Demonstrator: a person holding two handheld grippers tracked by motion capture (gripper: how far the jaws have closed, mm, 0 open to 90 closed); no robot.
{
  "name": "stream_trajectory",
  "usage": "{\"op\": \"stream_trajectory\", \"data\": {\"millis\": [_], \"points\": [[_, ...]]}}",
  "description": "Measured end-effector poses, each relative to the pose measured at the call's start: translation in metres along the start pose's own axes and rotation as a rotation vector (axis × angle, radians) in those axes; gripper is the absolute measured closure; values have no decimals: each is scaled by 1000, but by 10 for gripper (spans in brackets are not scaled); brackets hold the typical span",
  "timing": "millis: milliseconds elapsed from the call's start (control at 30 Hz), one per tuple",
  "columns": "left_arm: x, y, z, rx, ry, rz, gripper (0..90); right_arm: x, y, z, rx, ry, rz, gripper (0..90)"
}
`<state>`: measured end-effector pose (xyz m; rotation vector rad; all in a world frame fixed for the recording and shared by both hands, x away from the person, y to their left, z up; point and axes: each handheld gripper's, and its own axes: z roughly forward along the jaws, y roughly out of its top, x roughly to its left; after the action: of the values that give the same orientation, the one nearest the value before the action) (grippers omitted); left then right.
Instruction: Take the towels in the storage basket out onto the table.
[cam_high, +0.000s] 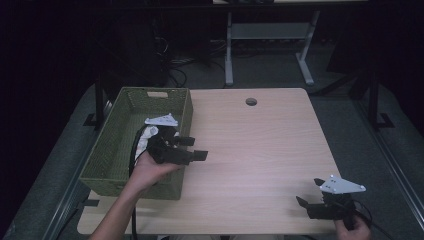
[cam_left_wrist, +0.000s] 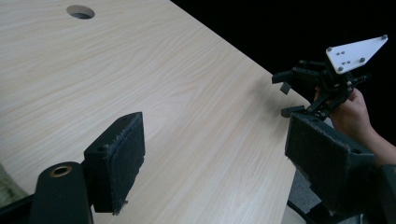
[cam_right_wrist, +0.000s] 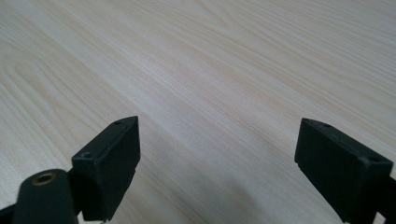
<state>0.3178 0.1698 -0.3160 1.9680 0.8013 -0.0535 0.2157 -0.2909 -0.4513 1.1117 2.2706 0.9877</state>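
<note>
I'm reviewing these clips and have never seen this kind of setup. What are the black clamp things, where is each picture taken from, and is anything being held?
A person sits at a wooden table and holds a hand-operated two-jaw gripper in each hand. The high view looks down from above: the left gripper is over the right edge of a green woven basket, and the right gripper is near the table's front right corner. The other two pictures come from cameras riding on the grippers, each looking along its own padded jaws. Both sets of jaws stand wide open with nothing between them. In the basket something white lies partly hidden behind the left gripper. The tabletop also has a round cable hole.
</note>
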Motion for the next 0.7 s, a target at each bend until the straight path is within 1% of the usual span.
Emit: {"op": "stream_trajectory", "data": {"millis": [33, 67, 100, 133, 167, 200, 233, 267, 300, 333, 400, 433, 467, 500, 533, 567, 600, 633, 667, 700], "points": [[4, 0, -5, -2, 4, 1, 204, 0, 0, 0, -2, -2, -4, 139], [4, 0, -5, -2, 4, 1, 204, 0, 0, 0, -2, -2, -4, 139], [7, 0, -10, -10, 5, -6, 204, 0, 0, -1, -3, -4, -1, 139], [7, 0, -10, -10, 5, -6, 204, 0, 0, -1, -3, -4, -1, 139], [10, 1, -14, -5, 13, 1, 204, 0, 0, 0, 2, -3, 3, 139], [14, 1, -19, -5, 20, -5, 205, 0, 0, 0, 0, -3, 1, 139], [14, 1, -19, -5, 20, -5, 206, 0, 0, 0, 0, -3, 1, 139], [17, 1, -23, -3, 23, -6, 207, 0, 0, 0, 2, -1, 0, 139], [23, 0, -28, -11, 30, -16, 208, 0, 0, 0, 2, -2, -1, 139], [23, 0, -28, -11, 30, -16, 209, 0, 0, 0, 2, -2, -1, 139], [31, -2, -33, -16, 41, -32, 209, 0, 1, -1, 1, -3, 0, 139], [36, -3, -36, -13, 59, -42, 210, 0, 1, -1, 0, -3, 1, 139], [40, -4, -38, -12, 64, -50, 210, 0, 0, -1, 0, -5, -1, 139], [49, -8, -43, -15, 82, -73, 213, 0, 0, 0, 0, -3, -5, 139], [53, -9, -45, -13, 92, -83, 214, 0, 0, 0, 3, -2, -2, 139], [53, -9, -45, -13, 92, -83, 214, 0, 0, 0, 3, -2, -2, 139], [59, -11, -48, -19, 98, -99, 214, 0, 0, -1, 3, -1, -3, 139], [66, -14, -51, -21, 116, -115, 219, 0, 1, 0, -2, -1, -6, 139], [70, -15, -53, -19, 124, -125, 219, 0, 1, -1, -2, -1, -6, 139], [70, -15, -53, -19, 124, -125, 218, 1, 1, -1, -1, -3, -6, 139]]}}
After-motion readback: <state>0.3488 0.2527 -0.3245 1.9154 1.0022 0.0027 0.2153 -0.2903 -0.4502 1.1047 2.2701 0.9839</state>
